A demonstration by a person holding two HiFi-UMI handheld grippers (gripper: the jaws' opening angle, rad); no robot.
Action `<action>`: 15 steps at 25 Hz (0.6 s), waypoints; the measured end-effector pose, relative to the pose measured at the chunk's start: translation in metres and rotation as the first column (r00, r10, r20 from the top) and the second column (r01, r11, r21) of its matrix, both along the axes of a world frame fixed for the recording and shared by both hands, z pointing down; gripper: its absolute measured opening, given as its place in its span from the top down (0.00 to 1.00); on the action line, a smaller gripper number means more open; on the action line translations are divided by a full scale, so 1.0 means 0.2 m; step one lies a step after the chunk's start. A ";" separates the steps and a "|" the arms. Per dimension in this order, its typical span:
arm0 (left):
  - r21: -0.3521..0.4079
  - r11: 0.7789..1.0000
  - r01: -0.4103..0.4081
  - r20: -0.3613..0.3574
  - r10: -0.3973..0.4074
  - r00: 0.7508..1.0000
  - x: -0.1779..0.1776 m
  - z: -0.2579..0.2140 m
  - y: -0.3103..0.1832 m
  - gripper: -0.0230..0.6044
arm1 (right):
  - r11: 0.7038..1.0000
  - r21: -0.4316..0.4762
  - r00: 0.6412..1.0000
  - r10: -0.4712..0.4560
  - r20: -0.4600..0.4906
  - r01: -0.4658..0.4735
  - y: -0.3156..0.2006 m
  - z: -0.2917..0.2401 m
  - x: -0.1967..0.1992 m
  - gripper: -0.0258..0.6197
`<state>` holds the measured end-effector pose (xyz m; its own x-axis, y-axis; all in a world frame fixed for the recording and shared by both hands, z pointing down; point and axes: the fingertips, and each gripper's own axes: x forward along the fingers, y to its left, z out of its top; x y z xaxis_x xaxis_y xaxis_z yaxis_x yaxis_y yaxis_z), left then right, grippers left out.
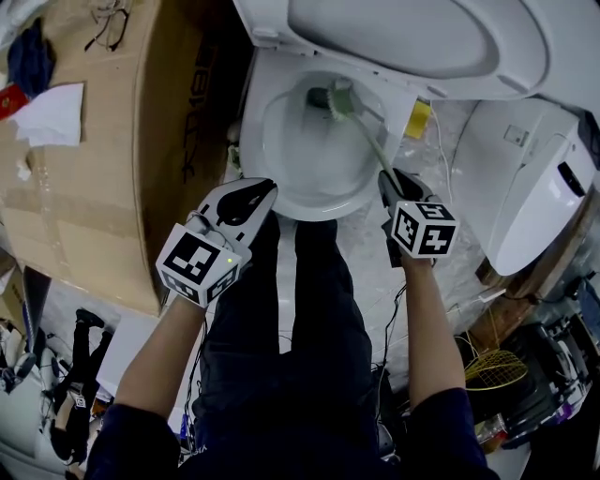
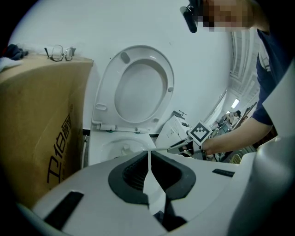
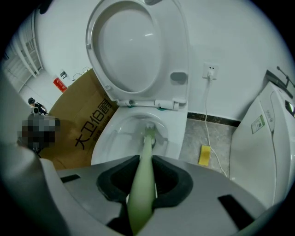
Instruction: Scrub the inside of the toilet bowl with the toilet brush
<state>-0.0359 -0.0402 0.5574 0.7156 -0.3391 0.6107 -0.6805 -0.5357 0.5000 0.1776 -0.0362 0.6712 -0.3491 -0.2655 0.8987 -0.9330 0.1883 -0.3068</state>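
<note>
The white toilet bowl [image 1: 281,112] stands open with its seat and lid [image 1: 403,37] raised. A pale green toilet brush [image 1: 361,127] reaches into the bowl, its head [image 1: 339,98] at the far inner wall near the drain. My right gripper [image 1: 396,190] is shut on the brush handle [image 3: 140,184]; in the right gripper view the bristles [image 3: 149,128] sit deep in the bowl [image 3: 120,138]. My left gripper [image 1: 251,199] hovers over the bowl's near left rim, jaws closed with nothing between them. The left gripper view shows the bowl [image 2: 115,147] and the raised seat [image 2: 138,87].
A large cardboard box [image 1: 103,141] stands close at the toilet's left, with glasses [image 1: 111,23] on top. A white appliance [image 1: 525,178] is at the right, and a yellow sponge [image 1: 417,119] and a cable [image 3: 209,120] lie on the floor. The person's legs [image 1: 300,337] stand before the bowl.
</note>
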 end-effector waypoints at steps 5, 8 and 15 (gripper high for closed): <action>0.002 1.000 -0.013 -0.004 0.013 1.000 0.03 0.00 0.01 0.89 | 1.000 -0.012 0.999 0.009 -0.037 -0.009 0.06 0.00 0.08 0.82; 0.004 1.000 -0.018 -0.004 0.018 1.000 0.04 0.00 0.02 0.89 | 1.000 -0.021 0.998 0.002 -0.061 -0.003 0.10 0.00 0.12 0.82; 0.002 1.000 -0.021 -0.004 0.021 1.000 0.03 0.00 0.06 0.89 | 0.998 -0.060 0.996 -0.022 -0.081 0.017 0.21 0.00 0.13 0.82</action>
